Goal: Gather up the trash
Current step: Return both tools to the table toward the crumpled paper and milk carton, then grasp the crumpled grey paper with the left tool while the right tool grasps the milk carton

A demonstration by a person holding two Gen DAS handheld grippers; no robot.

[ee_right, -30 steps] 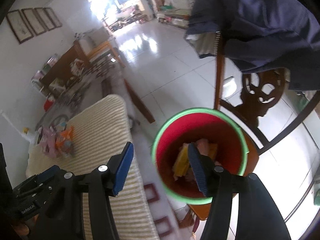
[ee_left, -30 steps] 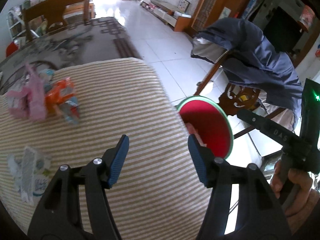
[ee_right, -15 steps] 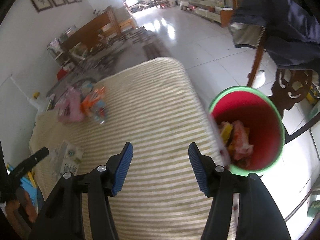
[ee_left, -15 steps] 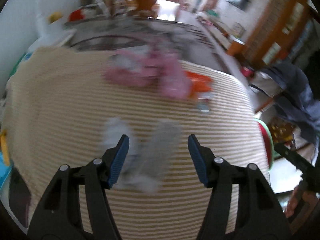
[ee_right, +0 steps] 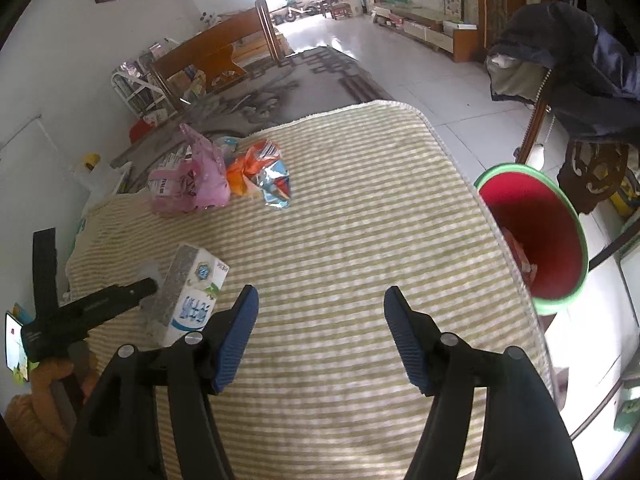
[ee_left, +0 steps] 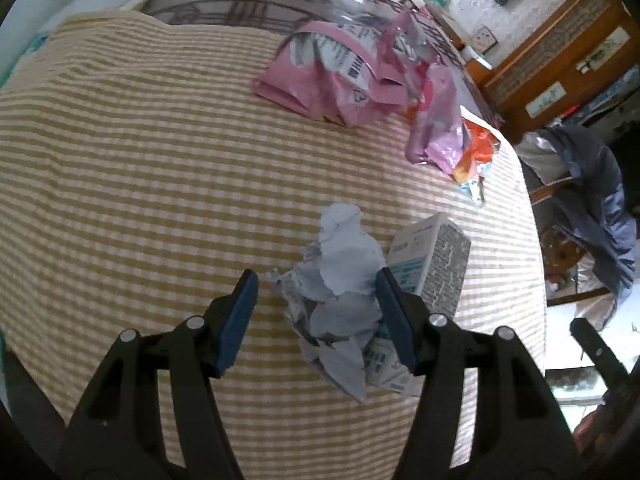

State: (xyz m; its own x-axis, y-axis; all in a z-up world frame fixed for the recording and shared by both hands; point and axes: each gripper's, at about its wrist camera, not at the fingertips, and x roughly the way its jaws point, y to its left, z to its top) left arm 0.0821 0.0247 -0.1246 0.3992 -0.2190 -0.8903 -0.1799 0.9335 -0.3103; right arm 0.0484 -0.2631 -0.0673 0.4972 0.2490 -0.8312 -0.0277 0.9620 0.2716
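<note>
My left gripper (ee_left: 316,300) is open, its fingers on either side of a crumpled grey-white paper (ee_left: 340,292) on the striped cloth (ee_left: 140,168). A white and blue carton (ee_left: 430,268) lies just right of the paper; it also shows in the right wrist view (ee_right: 192,292). Pink bags (ee_left: 340,76) and an orange wrapper (ee_left: 476,152) lie farther back. My right gripper (ee_right: 320,320) is open and empty above the cloth (ee_right: 352,248). The red bin with a green rim (ee_right: 536,236) stands off the table's right edge with some trash inside.
A wooden chair draped with a dark blue jacket (ee_right: 580,76) stands behind the bin. The pink bags (ee_right: 188,176) and orange wrapper (ee_right: 260,172) sit at the table's far left. A patterned tabletop (ee_right: 256,96) and a wooden chair (ee_right: 216,52) lie beyond.
My left gripper swung from the bin side to the left and came down over the crumpled paper. My right gripper swung from above the bin back over the striped cloth.
</note>
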